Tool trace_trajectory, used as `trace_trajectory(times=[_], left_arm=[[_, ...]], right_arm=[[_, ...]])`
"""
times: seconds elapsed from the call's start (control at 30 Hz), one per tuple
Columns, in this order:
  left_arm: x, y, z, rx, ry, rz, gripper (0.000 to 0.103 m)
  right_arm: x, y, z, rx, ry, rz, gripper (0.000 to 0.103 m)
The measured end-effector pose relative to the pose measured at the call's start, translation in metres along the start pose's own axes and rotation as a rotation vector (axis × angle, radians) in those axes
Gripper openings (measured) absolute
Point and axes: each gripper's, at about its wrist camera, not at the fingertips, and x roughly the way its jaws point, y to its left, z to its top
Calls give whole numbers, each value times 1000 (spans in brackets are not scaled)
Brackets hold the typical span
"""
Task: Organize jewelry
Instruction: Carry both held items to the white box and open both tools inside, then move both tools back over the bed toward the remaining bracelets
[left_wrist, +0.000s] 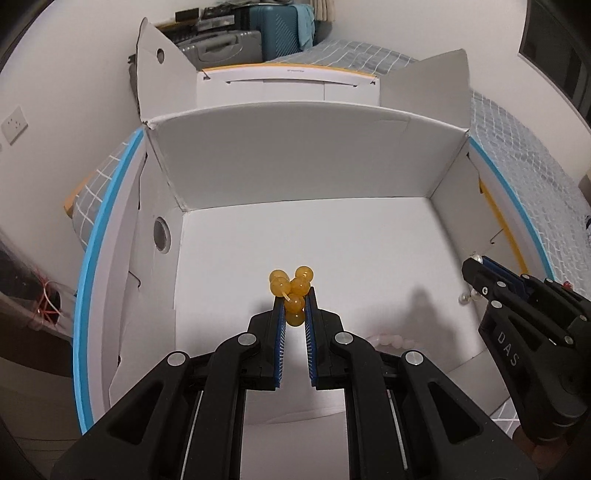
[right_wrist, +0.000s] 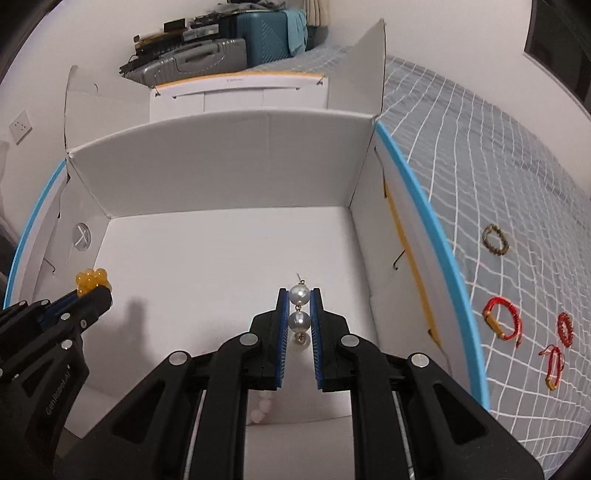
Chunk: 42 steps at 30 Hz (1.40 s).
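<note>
Both grippers are hovering over an open white cardboard box (right_wrist: 229, 177) that is resting on a bed with a grey grid-patterned cover (right_wrist: 498, 177). The left gripper (left_wrist: 294, 295) is clenching a yellow bead bracelet (left_wrist: 291, 288): its jaws are closed on the lower beads while the rest of the strand is bunching above the tips. The right gripper (right_wrist: 299, 299) is pinching a pearl piece (right_wrist: 299, 306), two pale pearls stacked between the blue pads, a thin pin projecting above them and a small fitting hanging below.

Risks, as judged from these views: the pearls are round and smooth, so a slight slackening of the jaws could be letting the piece roll out sideways; the bracelet is being held by only a few beads, so the elastic strand could be slipping free, or tangling with the pearl piece if both are released close together. The raised box flaps could also be catching a gripper on withdrawal.

Container contents: a pink bead bracelet (right_wrist: 264, 404) is lying on the box floor near the front wall, partly hidden beneath the right gripper. Nothing else is visible inside. Outside the box, on the bed cover to the right, a brown bead bracelet (right_wrist: 495, 239) and three red bracelets (right_wrist: 502, 322) are awaiting sorting.
</note>
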Motion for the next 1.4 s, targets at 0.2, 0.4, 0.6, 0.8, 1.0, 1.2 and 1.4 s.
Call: trace_trajectory(times=[0.2,0.4,0.6,0.8,1.0,1.2,1.4], left_arm=[[8,0,-1,7,19,3,10],[7,2,-6,15,14,30,16],[-14,2,-8,27,-55,63,49],[-37,-3,-11,42,-119,61,73],[-51,-20,-14,57,-152,37,92],[-62,-62,-21,117,-187,-8,97],[-64,-117,-37,197,-180,-69,97]], right_arm=[[8,2,-1,-11,10,-4,11],[10,3,-1,-3,13,0,11],[-5,3,2,4,-27,-1,34],[-28,-9,3,44,-92,-10,70],[-55,-44,-3,115,-158,-38,91],[-81,-90,-17,155,-201,-99,95],[-99,-149,-36,185,-205,-170,95]])
